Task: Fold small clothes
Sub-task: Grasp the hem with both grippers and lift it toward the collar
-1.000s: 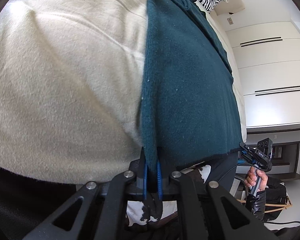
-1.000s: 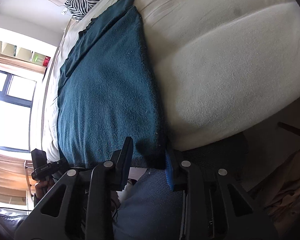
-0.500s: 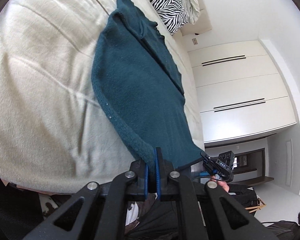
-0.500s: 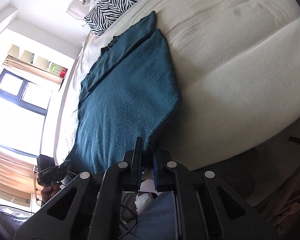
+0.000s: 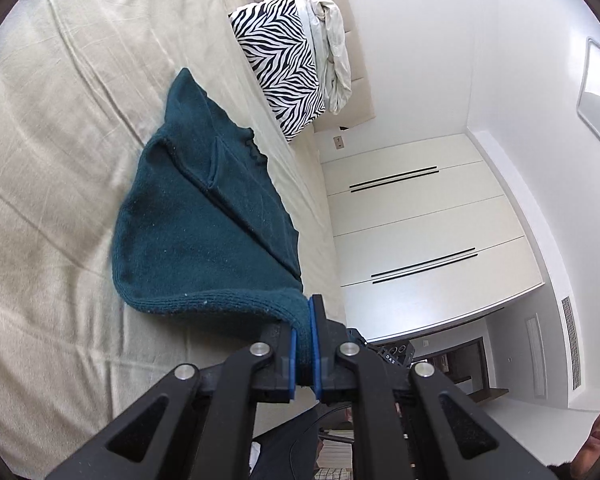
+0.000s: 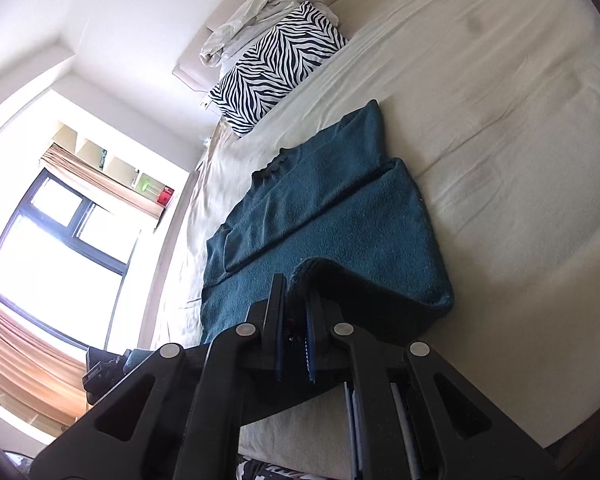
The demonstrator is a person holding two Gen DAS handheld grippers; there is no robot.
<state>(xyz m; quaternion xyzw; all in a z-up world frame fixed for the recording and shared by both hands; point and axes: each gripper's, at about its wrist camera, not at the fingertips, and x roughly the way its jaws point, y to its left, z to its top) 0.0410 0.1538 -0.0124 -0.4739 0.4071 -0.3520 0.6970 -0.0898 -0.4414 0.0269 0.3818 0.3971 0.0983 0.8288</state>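
A dark teal knitted sweater [image 5: 204, 232] lies on a cream bed sheet [image 5: 52, 160], its sleeves folded in over the body. My left gripper [image 5: 305, 312] is shut on one corner of the ribbed hem and holds it off the bed. In the right wrist view the same teal sweater [image 6: 340, 208] curls upward at its near edge, where my right gripper [image 6: 294, 284] is shut on the other hem corner. The lifted hem arches over the part still lying flat.
A zebra-print pillow [image 5: 284, 68] and a crumpled white cloth [image 5: 332, 52] lie at the head of the bed. White wardrobe doors [image 5: 420, 224] stand beyond the bed, a bright window [image 6: 48, 248] on the other side. A person's face shows at the left wrist view's lower right edge.
Both grippers have risen and tilted up, lifting the sweater's hem off the bed's foot edge. The right gripper's jaws went from apart to shut on the hem.
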